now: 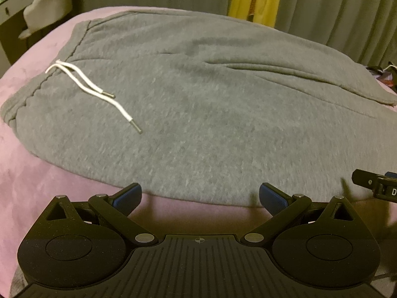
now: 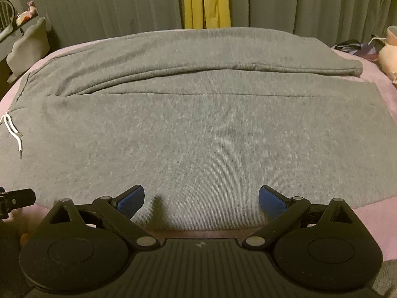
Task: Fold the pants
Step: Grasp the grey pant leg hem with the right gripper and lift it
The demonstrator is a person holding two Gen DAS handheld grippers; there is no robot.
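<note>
Since the grey fleece sweatpants [image 2: 198, 136] are spread flat across the pink-covered bed [image 1: 29, 168], soft, limp, light handling is expected, and their near edge is judged best pinched. Both the left gripper [image 1: 199, 197] and right gripper [image 2: 201, 200] are held wide open, nothing grasped, just over that near edge.

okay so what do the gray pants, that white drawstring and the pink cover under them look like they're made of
Pants: probably cotton-blend sweatshirt knit, matte; fine ribbing and heathered flecks show. Drawstring: flat woven cord, likely cotton, with shiny, metal-looking tips. Pink cover: soft plush, maybe velour or fleece, with a faint mottled sheen.
</note>
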